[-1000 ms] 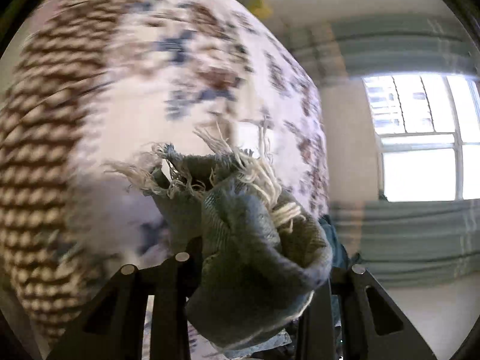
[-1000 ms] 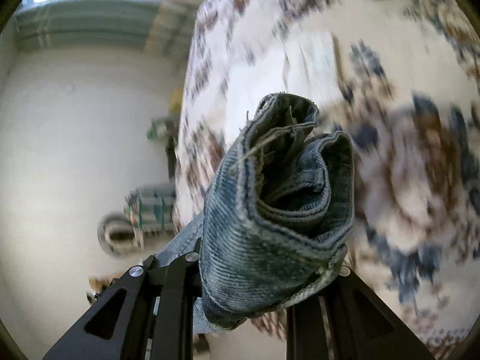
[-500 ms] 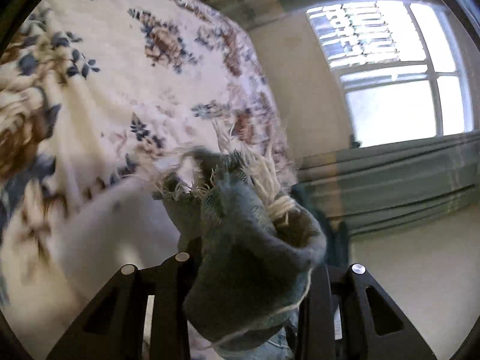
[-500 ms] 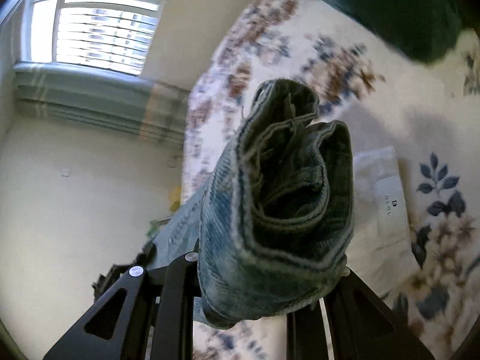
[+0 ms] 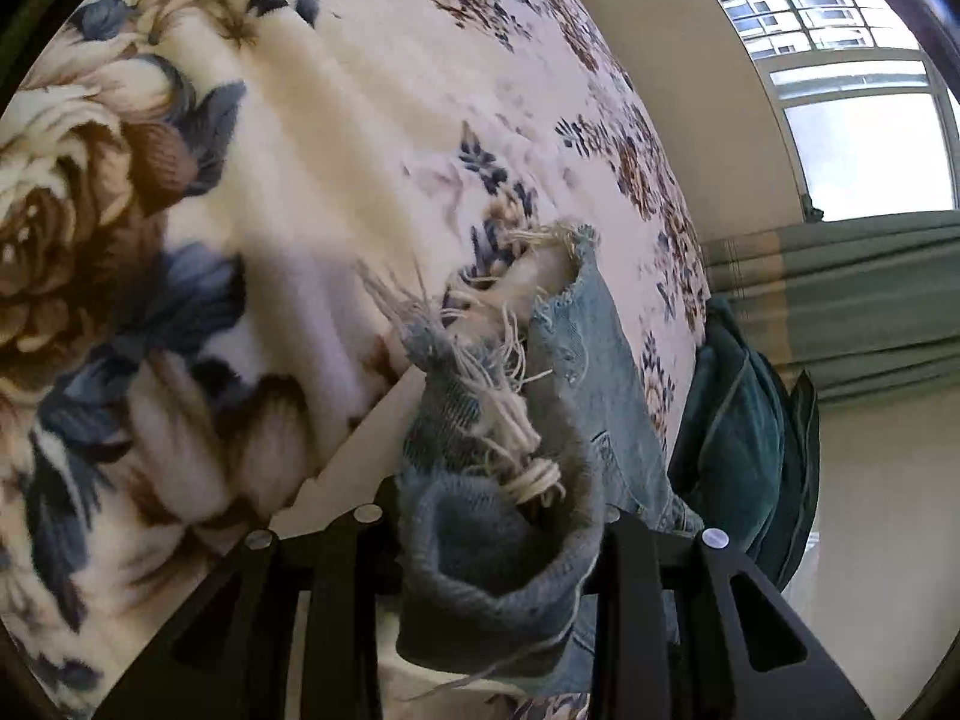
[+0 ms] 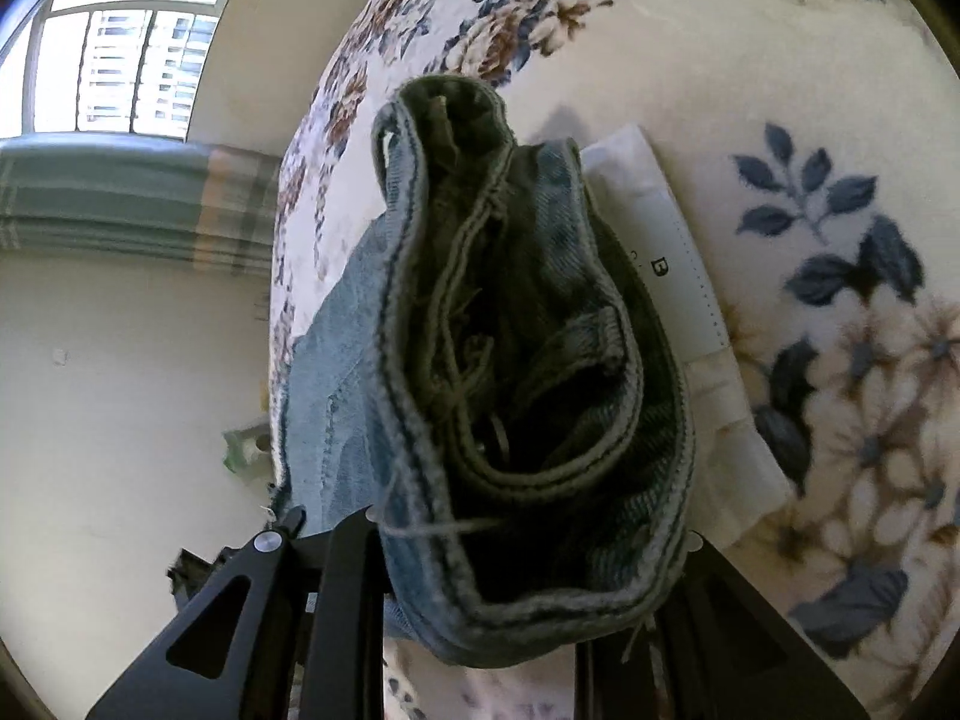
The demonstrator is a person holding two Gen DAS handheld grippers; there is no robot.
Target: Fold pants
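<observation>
Pants (image 5: pixel 498 540) bunched in both clamped grippers.

Bright daylight enters from the window (image 5: pixel 864 138), which is overexposed. The floral blanket (image 5: pixel 180 300) is blurred at left; fisheye edges bend strongly.

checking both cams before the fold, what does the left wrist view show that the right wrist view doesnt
Only the left wrist view shows the jeans' frayed hem in the left gripper and a dark green bundle. Only the right wrist view shows the waistband in the right gripper and a white folded cloth. Both show the floral blanket and a window.
</observation>
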